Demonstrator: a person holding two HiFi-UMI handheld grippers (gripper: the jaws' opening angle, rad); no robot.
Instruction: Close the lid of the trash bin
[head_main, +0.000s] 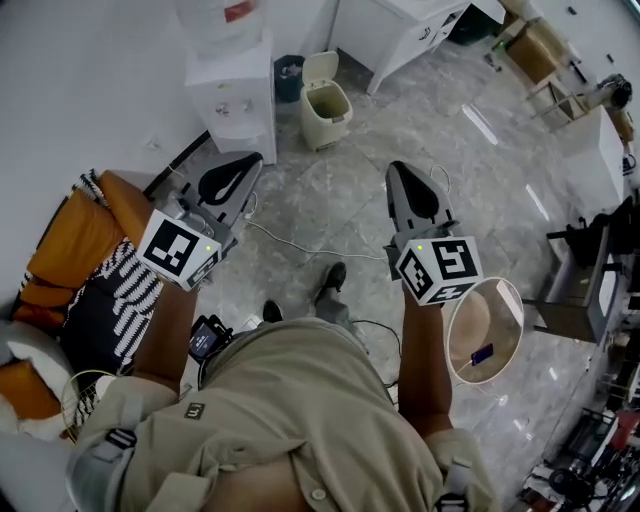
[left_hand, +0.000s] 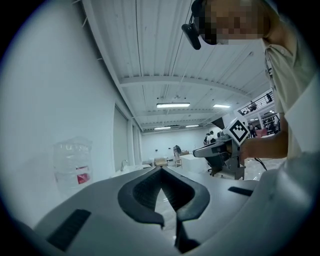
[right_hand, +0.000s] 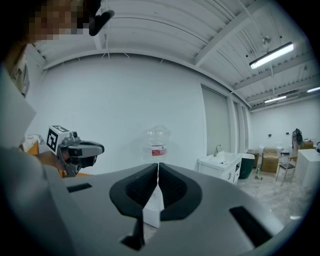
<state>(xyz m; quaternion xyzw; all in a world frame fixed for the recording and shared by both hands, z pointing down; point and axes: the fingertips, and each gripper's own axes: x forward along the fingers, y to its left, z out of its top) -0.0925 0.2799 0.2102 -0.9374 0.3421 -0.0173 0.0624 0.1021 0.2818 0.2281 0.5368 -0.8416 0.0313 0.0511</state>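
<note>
Trash bin (head_main: 326, 100) well beyond left tool (head_main: 250, 160)

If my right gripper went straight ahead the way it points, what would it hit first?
Probably the water dispenser, which sits dead ahead of the shut right gripper, though depth is unclear.

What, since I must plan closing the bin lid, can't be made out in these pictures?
- Head view: the trash bin is far and small, so its hinge and contents are unreadable.
- Left gripper view: a beige thing just beyond the shut left gripper is too small to identify.
- Right gripper view: the shut right gripper hides most of the lower body of the water dispenser.
</note>
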